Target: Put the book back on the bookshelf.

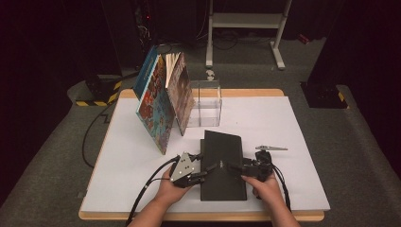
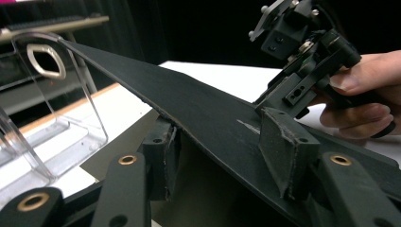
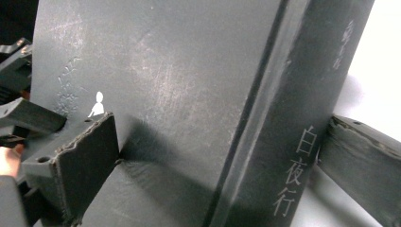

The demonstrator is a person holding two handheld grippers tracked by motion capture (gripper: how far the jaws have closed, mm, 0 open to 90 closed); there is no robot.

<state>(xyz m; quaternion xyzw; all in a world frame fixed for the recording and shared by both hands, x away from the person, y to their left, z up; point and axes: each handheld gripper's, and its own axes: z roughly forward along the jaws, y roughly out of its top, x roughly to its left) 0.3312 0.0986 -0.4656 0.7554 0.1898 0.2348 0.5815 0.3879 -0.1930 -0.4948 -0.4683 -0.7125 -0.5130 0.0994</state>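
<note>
On the white table (image 1: pixel 283 123), our left gripper (image 1: pixel 206 171) clamped the black book's (image 1: pixel 222 146) nine-o'clock cover edge; our right gripper (image 1: pixel 232 167) straddled its spine, jaws wide.

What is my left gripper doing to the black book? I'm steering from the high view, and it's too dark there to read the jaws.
Observer: On the left gripper, the black book has its cover raised and slanting between the pads, one under the edge, one on top.
Operator: And the right gripper?
Observer: The right gripper straddles the spine, with one pad against the cover.
Operator: Any marking there?
Observer: Pale characters run down the spine.
</note>
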